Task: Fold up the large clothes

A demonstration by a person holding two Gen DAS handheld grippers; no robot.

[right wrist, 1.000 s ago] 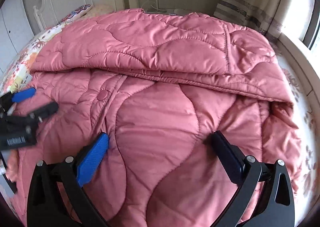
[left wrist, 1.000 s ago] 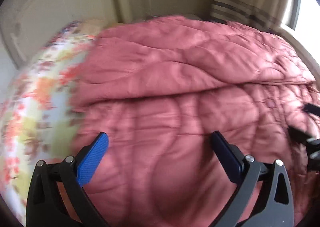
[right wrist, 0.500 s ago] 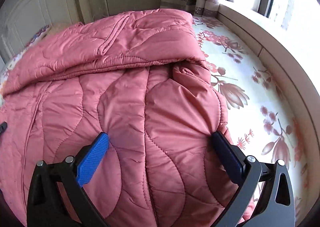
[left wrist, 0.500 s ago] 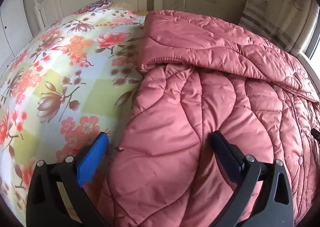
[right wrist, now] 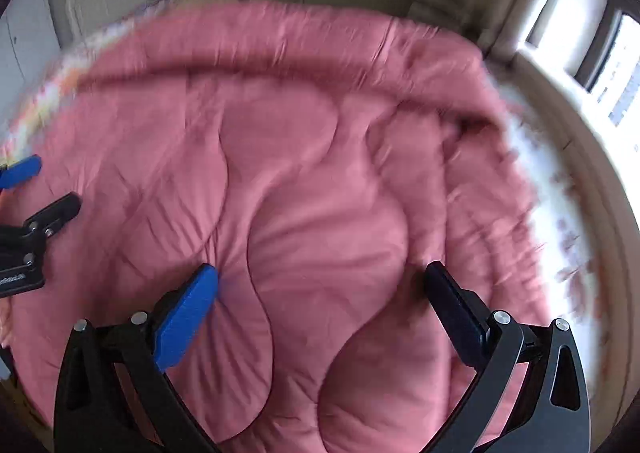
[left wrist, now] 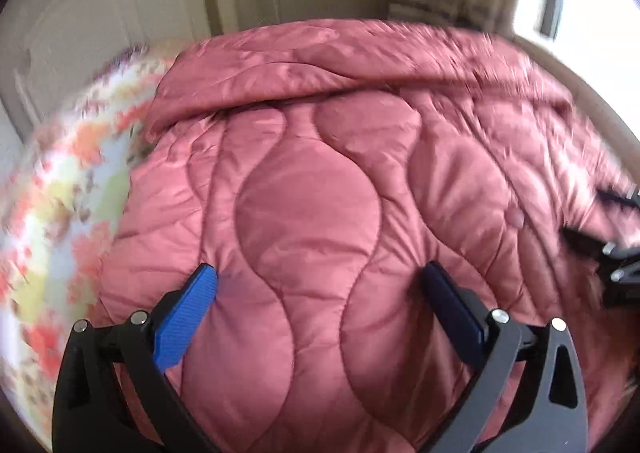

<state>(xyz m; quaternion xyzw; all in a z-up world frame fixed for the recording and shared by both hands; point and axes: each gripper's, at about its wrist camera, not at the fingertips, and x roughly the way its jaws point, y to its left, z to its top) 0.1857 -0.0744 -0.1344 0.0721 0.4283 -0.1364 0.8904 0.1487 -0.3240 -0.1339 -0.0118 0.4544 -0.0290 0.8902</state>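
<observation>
Coat (left wrist: 312,213): one, pink, quilted in wavy puffed channels; fills the frame centre, long axis left to right, its far part folded over in a thick roll across the upper frame.
Snap (left wrist: 518,218): one, round, centre right.
Left gripper (left wrist: 320,289): jaws wide, tips pressing the coat, holding nothing.
Right gripper (right wrist: 322,287): jaws wide, same.
Sheet (left wrist: 60,189): one, floral, blurred, left edge.

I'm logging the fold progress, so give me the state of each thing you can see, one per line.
Pink quilted coat: lying on the bed, far part folded over onto the near part, nothing gripping it.
Left claw: open, fingers spread over the coat.
Right claw: open, fingers spread, tips pressing into the coat.
Floral bedsheet: spread on the bed, partly covered by the coat.
</observation>
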